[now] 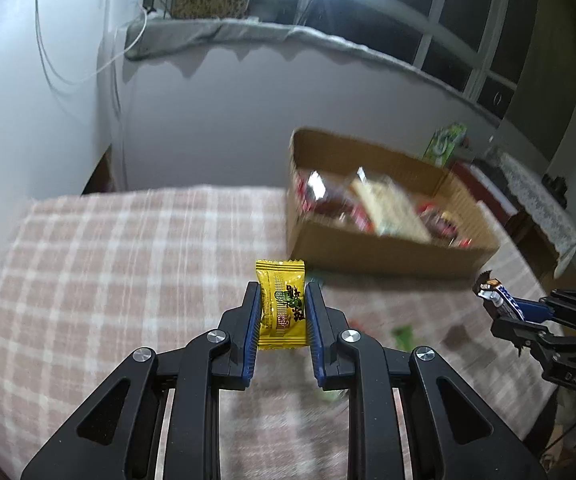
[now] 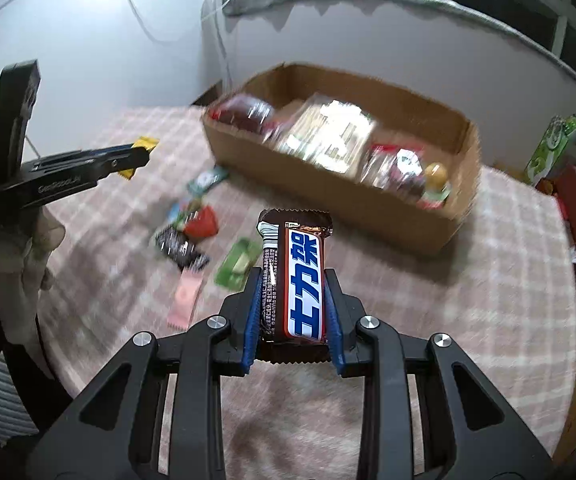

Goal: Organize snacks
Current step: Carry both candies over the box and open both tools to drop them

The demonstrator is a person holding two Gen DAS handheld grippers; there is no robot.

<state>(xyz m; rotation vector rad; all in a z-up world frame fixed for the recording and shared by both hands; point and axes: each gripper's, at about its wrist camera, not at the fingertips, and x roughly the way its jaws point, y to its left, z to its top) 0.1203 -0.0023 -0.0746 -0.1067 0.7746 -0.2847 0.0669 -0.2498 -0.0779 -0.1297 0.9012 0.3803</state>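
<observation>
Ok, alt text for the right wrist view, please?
The right gripper clamps a brown chocolate bar above a pink checked tablecloth. Behind sits an open cardboard box of snacks; at left, the left gripper holds a yellow packet.

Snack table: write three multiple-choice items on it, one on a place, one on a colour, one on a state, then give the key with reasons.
1. Where is the cardboard box?
A. On the checked cloth, beyond the loose snacks
B. On the floor
C. On the window ledge

2. What colour is the packet in the left gripper?
A. Red
B. Yellow
C. White

3. What state is the right gripper in?
A. Open and empty
B. Shut with nothing in it
C. Shut on a chocolate bar

Key:
1 A, the box stands on the cloth behind the scattered wrappers.
2 B, the wrapper between the blue pads is yellow with a green print.
3 C, the pads press both sides of the brown bar, which is held clear of the cloth.
</observation>
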